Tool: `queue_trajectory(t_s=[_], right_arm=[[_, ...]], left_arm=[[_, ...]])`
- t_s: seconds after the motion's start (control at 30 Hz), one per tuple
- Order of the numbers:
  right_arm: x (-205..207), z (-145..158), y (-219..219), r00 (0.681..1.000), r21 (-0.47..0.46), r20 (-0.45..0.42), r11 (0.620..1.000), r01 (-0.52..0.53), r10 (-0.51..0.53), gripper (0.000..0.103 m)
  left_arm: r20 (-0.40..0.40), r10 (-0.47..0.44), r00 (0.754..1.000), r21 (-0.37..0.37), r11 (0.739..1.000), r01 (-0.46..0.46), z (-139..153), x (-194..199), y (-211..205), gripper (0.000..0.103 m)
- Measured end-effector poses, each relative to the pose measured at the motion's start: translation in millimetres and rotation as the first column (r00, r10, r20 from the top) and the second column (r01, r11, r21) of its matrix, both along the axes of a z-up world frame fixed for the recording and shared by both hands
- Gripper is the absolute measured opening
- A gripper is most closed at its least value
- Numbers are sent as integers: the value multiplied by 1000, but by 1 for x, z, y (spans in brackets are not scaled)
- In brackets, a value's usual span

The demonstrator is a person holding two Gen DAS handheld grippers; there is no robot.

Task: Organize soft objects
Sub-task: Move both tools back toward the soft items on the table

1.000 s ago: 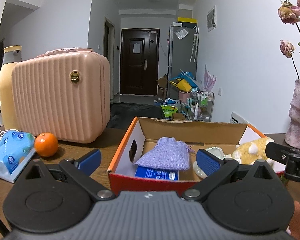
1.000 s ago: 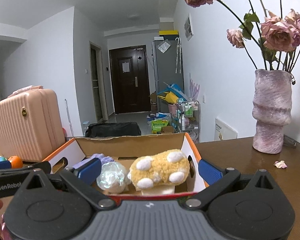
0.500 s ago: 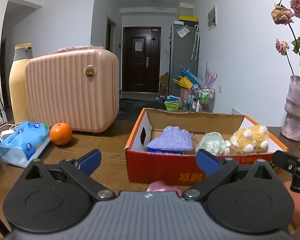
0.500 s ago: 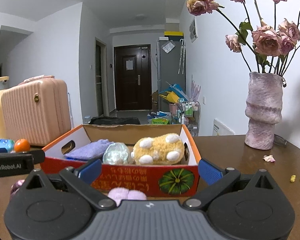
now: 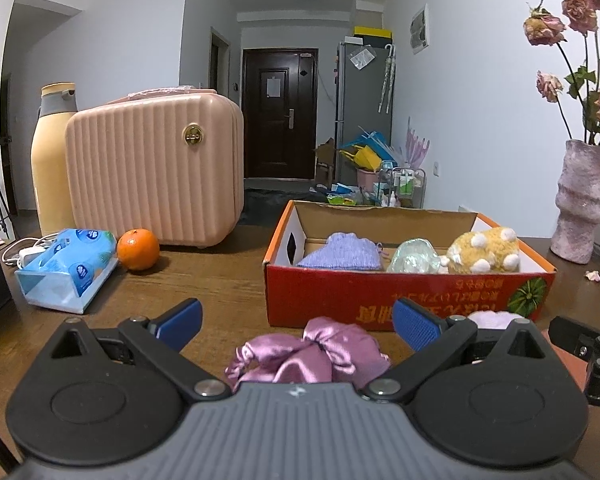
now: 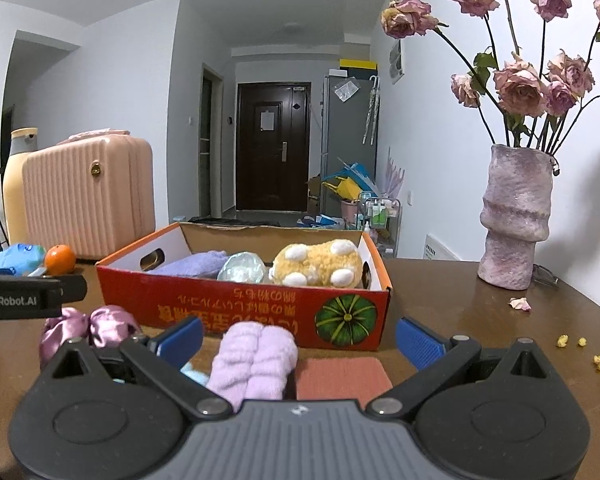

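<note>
Here the left gripper (image 5: 296, 320) hangs released, fingers spread wide, over a crumpled pink satin scrunchie (image 5: 312, 354) lying on the bench (image 5: 220, 280) just near of the red cardboard box (image 5: 404, 294). The right gripper (image 6: 298, 338) is likewise released, empty, above a folded lilac fuzzy cloth (image 6: 256, 362) with a rust-red pad (image 6: 342, 376) beside it on the right. Inside the box sit a purple knit pouch (image 5: 342, 252), an iridescent ball (image 5: 414, 256) and a yellow plush toy (image 5: 486, 250). Far left stand an orange (image 5: 138, 249) and a tissue pack (image 5: 66, 270).
</note>
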State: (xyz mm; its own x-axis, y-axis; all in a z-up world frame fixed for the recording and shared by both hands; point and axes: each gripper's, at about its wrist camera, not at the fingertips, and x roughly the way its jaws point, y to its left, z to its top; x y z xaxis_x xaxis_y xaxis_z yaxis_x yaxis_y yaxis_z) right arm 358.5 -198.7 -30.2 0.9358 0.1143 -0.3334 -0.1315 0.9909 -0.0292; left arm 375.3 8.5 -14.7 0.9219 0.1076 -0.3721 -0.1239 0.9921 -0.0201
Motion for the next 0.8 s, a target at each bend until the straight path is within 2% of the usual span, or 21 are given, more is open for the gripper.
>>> queue_trajectory(t_s=[0.57, 0.8], right_arm=[[-44, -9, -5, 999, -17, -39, 1000, -21, 20, 103], [-50, -12, -5, 999, -12, -49, 1000, -15, 14, 103]], left_arm=[[-31, -49, 998, 13, 999, 50, -5, -51, -6, 103], [-40, -56, 998, 17, 998, 57, -7, -58, -6, 103]])
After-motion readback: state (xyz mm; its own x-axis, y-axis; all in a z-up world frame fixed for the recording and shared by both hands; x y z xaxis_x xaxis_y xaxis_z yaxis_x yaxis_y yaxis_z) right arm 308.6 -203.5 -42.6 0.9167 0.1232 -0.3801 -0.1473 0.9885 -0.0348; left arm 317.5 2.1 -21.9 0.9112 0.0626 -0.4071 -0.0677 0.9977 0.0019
